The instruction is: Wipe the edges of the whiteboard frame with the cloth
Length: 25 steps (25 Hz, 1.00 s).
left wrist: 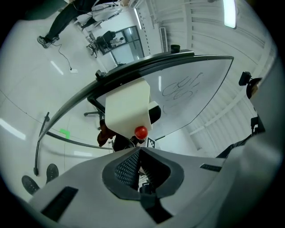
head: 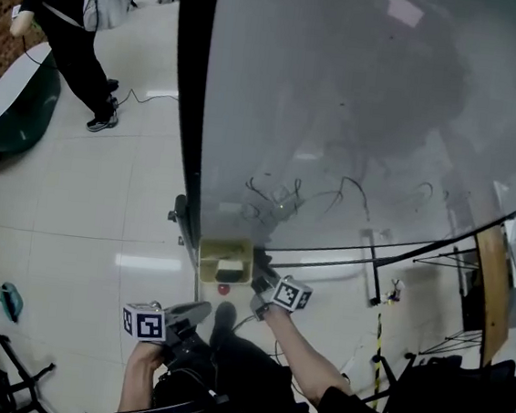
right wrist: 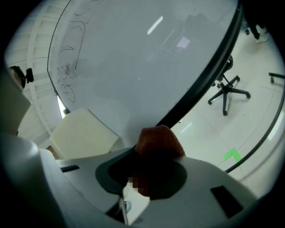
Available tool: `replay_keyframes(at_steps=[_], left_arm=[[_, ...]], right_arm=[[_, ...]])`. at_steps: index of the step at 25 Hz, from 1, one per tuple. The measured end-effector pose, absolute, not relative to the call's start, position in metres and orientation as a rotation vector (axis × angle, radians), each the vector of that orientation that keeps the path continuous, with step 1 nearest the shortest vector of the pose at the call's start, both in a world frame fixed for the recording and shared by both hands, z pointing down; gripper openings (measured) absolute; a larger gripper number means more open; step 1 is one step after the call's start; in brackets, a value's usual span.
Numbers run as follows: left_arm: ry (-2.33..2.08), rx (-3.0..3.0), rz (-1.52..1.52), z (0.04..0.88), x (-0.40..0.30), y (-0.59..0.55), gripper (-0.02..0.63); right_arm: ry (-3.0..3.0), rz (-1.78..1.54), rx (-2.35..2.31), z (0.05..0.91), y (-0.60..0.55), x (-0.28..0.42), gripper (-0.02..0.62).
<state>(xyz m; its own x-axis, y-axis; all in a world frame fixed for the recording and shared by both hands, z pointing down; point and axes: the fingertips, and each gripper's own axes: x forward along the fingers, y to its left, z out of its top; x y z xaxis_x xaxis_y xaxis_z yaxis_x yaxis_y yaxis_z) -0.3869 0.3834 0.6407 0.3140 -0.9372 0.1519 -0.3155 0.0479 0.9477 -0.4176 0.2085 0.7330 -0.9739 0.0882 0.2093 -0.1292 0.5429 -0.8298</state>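
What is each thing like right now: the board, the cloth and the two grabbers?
white whiteboard: upright, dark scribbles near its lower edge.
reddish-brown cloth: bunched, poking out between jaws.
right gripper: shut on the cloth.
left gripper: shut, empty.

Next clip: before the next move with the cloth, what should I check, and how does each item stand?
1. Cloth gripped by right gripper: ok, jaws shut on it.
2. Left gripper empty: ok, jaws together.
3. Cloth touching the whiteboard frame: cannot tell.
4. Frame free of obstacles: not ok, cream box sits at it, close to the cloth.
5. Bystander clear: ok, well away.
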Motion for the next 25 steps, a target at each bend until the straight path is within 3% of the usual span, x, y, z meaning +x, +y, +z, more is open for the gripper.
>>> replay_keyframes(at_steps=[10,25], left_arm=[[-1.274,1.367,-0.653,0.661,-0.42,0.375,-0.005],[-1.055,1.501,-0.548,0.653,-0.486,0.397,-0.005]], right_arm=[[-2.594,1.36,-0.182,0.732,0.228,-0.434,0.086],[-2.79,1.532,0.221,0.739,0.254,-0.451,0.084]])
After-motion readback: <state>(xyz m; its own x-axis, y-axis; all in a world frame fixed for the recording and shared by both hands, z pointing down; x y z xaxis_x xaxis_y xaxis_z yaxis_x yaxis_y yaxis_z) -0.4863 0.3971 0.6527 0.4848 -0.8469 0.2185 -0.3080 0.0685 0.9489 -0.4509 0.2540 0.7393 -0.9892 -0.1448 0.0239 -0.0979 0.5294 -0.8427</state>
